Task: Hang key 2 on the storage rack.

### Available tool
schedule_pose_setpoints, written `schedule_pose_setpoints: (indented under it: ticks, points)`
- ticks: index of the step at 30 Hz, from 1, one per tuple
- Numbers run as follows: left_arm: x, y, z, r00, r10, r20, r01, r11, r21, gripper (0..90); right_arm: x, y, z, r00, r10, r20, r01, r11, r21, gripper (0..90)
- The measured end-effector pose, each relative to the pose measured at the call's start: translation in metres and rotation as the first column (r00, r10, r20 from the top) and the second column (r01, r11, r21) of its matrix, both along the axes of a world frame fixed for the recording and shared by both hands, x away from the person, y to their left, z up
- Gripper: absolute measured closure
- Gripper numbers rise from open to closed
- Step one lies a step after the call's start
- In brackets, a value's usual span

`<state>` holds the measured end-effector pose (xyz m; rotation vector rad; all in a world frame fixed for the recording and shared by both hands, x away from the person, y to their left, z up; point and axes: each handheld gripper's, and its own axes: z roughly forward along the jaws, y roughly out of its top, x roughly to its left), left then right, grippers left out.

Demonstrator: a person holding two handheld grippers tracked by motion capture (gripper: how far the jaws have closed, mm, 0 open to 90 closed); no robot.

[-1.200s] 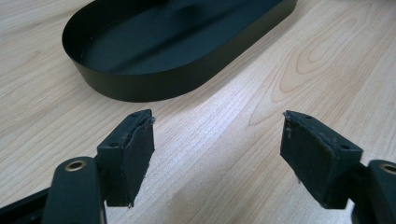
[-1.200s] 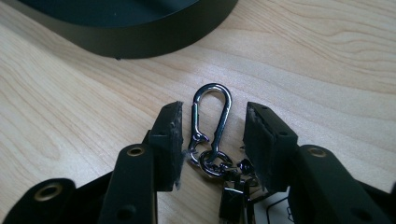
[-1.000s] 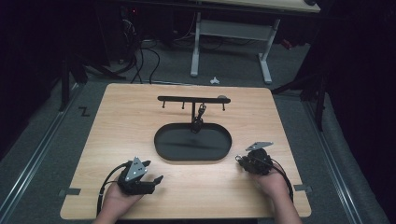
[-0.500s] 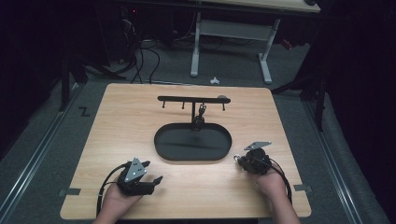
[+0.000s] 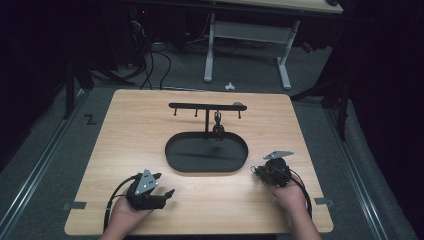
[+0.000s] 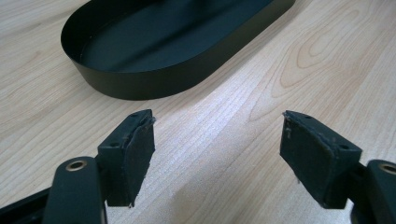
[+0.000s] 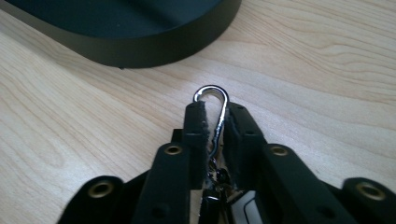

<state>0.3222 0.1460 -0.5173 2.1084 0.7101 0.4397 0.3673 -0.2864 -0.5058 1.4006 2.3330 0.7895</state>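
A black oval tray [image 5: 187,161] lies mid-table, with a black rack [image 5: 206,106] of small hooks rising behind it; a dark item [image 5: 218,129] hangs from one hook. My right gripper [image 7: 215,112] rests on the wood right of the tray [image 7: 140,44], shut on a silver metal clip [image 7: 215,95] whose rounded end pokes out past the pads. In the high view the right gripper [image 5: 258,171] points toward the tray. My left gripper [image 6: 217,140] stands open over bare wood just short of the tray's near rim [image 6: 154,81]; the high view shows the left gripper [image 5: 164,186] at the front left.
The wooden table [image 5: 135,130] carries the tray and rack in its middle. A white desk frame [image 5: 245,35] and cables [image 5: 150,60] stand on the grey floor beyond the far edge. Dark surroundings close in on both sides.
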Motion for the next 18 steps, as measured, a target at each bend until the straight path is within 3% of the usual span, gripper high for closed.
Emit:
schedule_pose_setpoints:
  ticks: [3, 5, 11, 18]
  points:
    - [-0.0002, -0.0004, 0.0, 1.0, -0.001, 0.001, 0.001, 1.0, 0.007, 27.0, 0.0002, 0.0025, -0.0017, 0.9998, 0.006, -0.021, -0.006, 1.0, 0.004, 66.0]
    - [-0.0005, 0.0, 0.0004, 1.0, -0.001, 0.002, 0.001, 1.0, 0.007, 27.0, -0.0018, 0.0046, -0.0048, 0.9998, 0.017, -0.01, -0.017, 0.999, -0.029, 65.3]
    - [-0.0007, 0.0, 0.0002, 1.0, -0.002, -0.001, 0.002, 1.0, 0.007, 27.0, -0.0062, 0.0047, -0.0064, 0.9991, 0.04, 0.016, -0.039, 0.998, -0.041, 74.1]
    - [-0.0012, -0.0005, 0.0001, 1.0, -0.005, 0.0, 0.005, 1.0, 0.008, 27.1, -0.0065, 0.0077, -0.0051, 0.9996, 0.026, 0.01, -0.025, 0.998, -0.054, 75.1]
